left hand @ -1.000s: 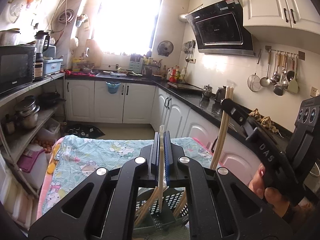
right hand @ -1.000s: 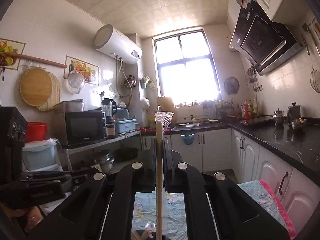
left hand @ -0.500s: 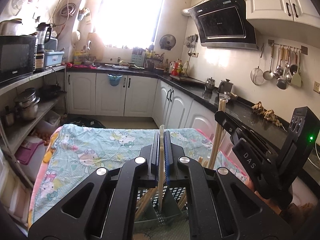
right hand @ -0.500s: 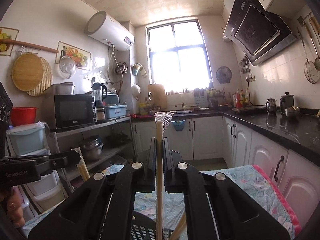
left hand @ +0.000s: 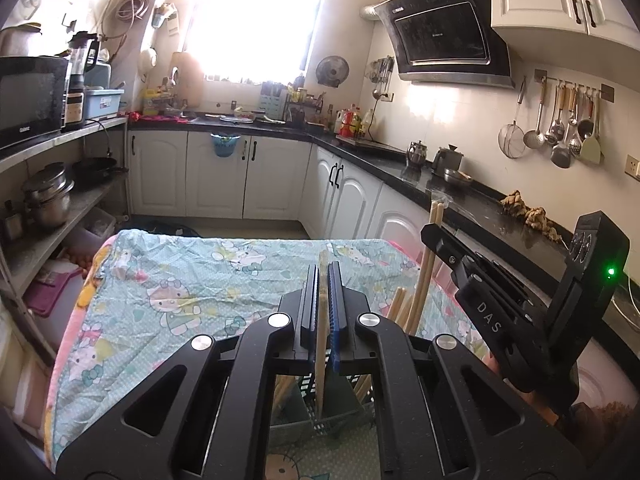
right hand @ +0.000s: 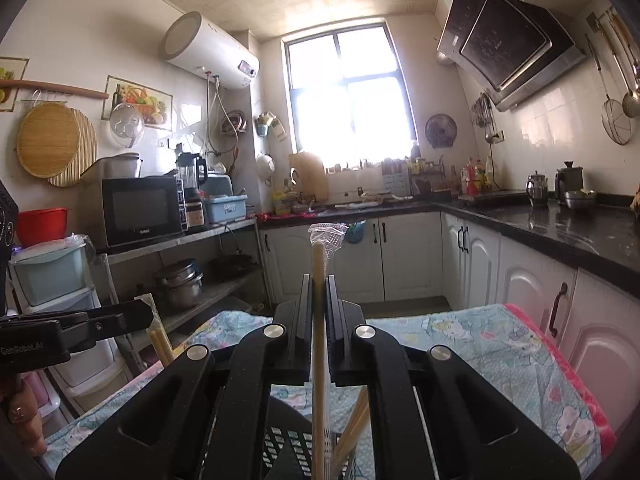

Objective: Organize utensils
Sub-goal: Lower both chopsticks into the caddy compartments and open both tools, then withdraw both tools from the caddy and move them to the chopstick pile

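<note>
Change: both hands have come lower since a second ago; more of the cloth-covered surface (left hand: 168, 280) now shows, and the black slotted holder (left hand: 320, 408) sits just under the fingers.
Meaning: I judge the chopsticks are being lowered into the holder; the drop is not yet done.
Left gripper (left hand: 322, 280): fingers clamped on one upright wooden chopstick (left hand: 320, 360), whose lower end reaches into the holder; it points slightly downward.
Right gripper (right hand: 319, 292): fingers clamped on plastic-wrapped chopsticks (right hand: 319, 264), held upright; it points almost level.
Position: the right gripper is at the right in the left view, above loose chopsticks (left hand: 404, 308) already leaning in the holder.
</note>
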The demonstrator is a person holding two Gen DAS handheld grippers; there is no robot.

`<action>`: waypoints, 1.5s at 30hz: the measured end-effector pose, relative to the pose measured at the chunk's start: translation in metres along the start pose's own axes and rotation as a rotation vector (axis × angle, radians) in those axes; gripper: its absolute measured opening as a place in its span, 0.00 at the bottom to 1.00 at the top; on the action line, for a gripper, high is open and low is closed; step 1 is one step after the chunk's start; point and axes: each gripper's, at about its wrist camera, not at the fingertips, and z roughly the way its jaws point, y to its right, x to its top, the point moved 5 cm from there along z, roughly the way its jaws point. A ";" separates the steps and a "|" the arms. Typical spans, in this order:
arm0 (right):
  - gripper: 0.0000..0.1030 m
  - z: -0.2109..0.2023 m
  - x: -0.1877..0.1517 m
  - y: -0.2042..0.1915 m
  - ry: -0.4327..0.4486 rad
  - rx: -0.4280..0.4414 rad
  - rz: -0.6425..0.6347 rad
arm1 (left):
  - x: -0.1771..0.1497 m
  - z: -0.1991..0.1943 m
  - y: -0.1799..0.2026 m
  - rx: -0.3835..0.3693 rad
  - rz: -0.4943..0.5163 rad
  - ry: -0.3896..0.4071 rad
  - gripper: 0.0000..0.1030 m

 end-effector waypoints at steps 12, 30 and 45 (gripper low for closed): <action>0.16 -0.009 -0.013 0.006 -0.060 0.010 0.010 | -0.010 0.002 -0.002 0.004 0.000 -0.029 0.02; 0.41 -0.043 -0.027 -0.003 -0.140 -0.005 -0.079 | -0.018 -0.024 -0.021 0.042 -0.104 -0.029 0.89; 0.55 -0.078 -0.039 -0.020 -0.179 0.023 -0.133 | -0.050 -0.067 -0.045 0.109 -0.185 -0.047 0.90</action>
